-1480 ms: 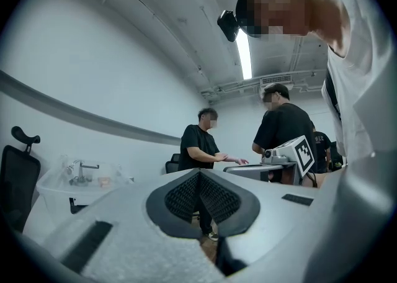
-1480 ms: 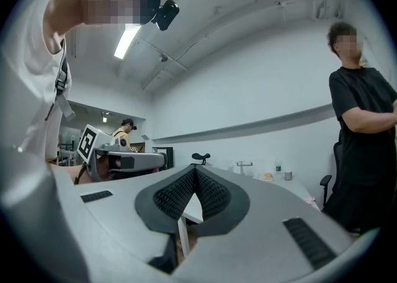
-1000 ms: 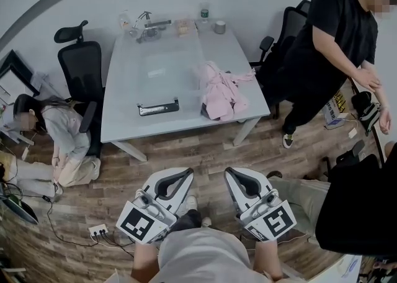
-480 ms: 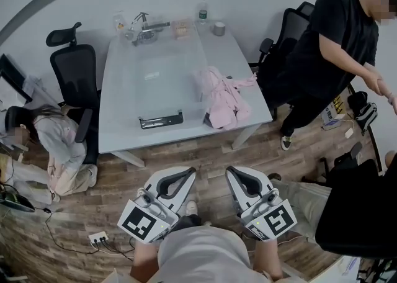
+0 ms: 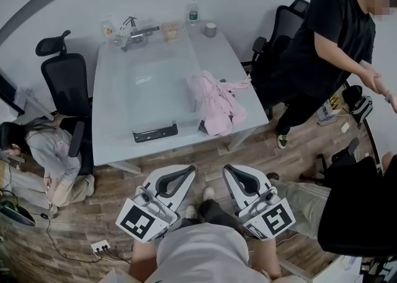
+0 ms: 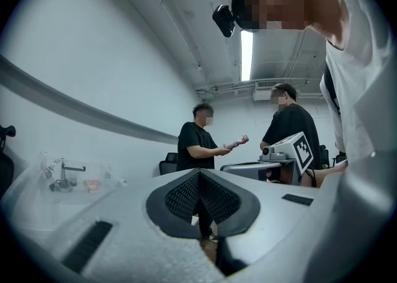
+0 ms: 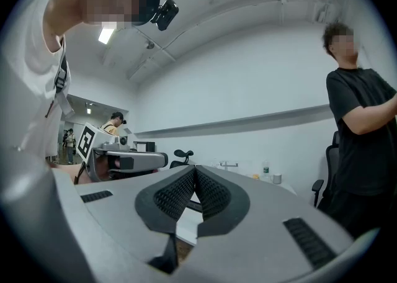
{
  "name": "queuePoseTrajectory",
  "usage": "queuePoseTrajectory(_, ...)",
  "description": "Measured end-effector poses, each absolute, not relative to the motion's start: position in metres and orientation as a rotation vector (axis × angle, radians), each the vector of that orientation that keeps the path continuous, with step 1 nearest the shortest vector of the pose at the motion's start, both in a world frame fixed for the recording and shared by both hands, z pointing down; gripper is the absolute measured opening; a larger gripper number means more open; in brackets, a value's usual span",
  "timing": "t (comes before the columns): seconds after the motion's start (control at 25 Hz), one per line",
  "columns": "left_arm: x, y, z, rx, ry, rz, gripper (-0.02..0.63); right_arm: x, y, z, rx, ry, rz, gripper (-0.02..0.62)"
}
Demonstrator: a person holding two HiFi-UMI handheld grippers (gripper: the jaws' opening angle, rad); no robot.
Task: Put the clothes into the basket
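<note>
Room: pale wall, wood-plank floor (image 5: 186,151), and a white worktop (image 5: 115,111) set in the middle.
Clothes: pink clothes (image 5: 217,98) lie in a heap on the worktop's near right corner, well apart from both claws.
Basket: a faint clear basket (image 5: 139,105) stands mid-worktop, just left of the clothes. Its walls are hard to make out, so I cannot tell whether the clothes touch it.
Black bar: a short black bar (image 5: 155,133) lies along the basket's near edge.
Far end: a tap-like fixture (image 5: 133,32), a bottle (image 5: 192,12) and a small round tin (image 5: 211,28) stand in a row by the wall.
Left claw: the left claw (image 5: 184,174) is held level over the floor, short of the worktop's near edge. Its own view (image 6: 198,176) shows the 2 pads clenched tip to tip, with nothing between.
Right claw: the right claw (image 5: 231,174) sits just beside it, also level. It is clenched and empty in its own view (image 7: 194,173).
Chairs: 1 black office chair (image 5: 65,77) stands at the worktop's left, and a second chair (image 5: 282,24) at its far right.
People: 1 standing person (image 5: 332,40) in black is to the right of the worktop. 1 crouching person (image 5: 53,154) is on the floor beside the office chair.
</note>
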State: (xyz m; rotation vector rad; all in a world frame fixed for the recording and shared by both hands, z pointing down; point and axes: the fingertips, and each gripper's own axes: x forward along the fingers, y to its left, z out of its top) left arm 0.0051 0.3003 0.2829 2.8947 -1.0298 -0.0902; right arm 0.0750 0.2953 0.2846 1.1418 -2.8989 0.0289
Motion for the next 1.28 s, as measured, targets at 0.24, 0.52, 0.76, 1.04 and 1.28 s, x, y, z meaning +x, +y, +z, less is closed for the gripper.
queuePoseTrajectory(0.24,0.02,0.269,0.284,2.9,-1.037,-0.077,0.006,0.086,0.262,0.285,1.119,-2.907,0.022,0.006)
queuePoseTrajectory(0.52,0.034,0.232,0.284,2.885,-1.074,-0.057,0.006,0.098,0.221,0.287,1.075,-2.928,0.049,0.006)
queuePoseTrajectory(0.76,0.047,0.204,0.286,2.861,-1.104,-0.049,0.006,0.11,0.192,0.286,1.034,-2.946,0.046,0.006)
queuePoseTrajectory(1.04,0.063,0.178,0.285,2.853,-1.158,-0.015,0.006,0.128,0.165,0.284,0.996,-2.975,0.054,0.006)
queuePoseTrajectory(1.28,0.072,0.162,0.285,2.845,-1.193,0.008,0.006,0.138,0.147,0.283,0.97,-2.993,0.062,0.006)
